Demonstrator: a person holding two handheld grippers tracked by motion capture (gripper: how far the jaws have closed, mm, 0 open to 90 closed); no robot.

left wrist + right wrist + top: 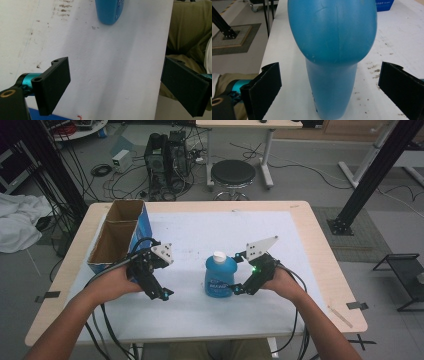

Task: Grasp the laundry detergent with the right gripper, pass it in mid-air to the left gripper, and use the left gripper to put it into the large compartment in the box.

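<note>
High view: upright blue bottle (220,276), white cap, label; right gripper (234,289) fingers wide beside it, left gripper (165,294) wide.

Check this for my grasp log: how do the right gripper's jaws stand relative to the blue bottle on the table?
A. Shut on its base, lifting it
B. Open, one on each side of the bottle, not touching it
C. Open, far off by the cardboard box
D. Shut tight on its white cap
B: in the right gripper view the blue bottle stands between the spread jaws of the right gripper, with a gap on each side.
</note>
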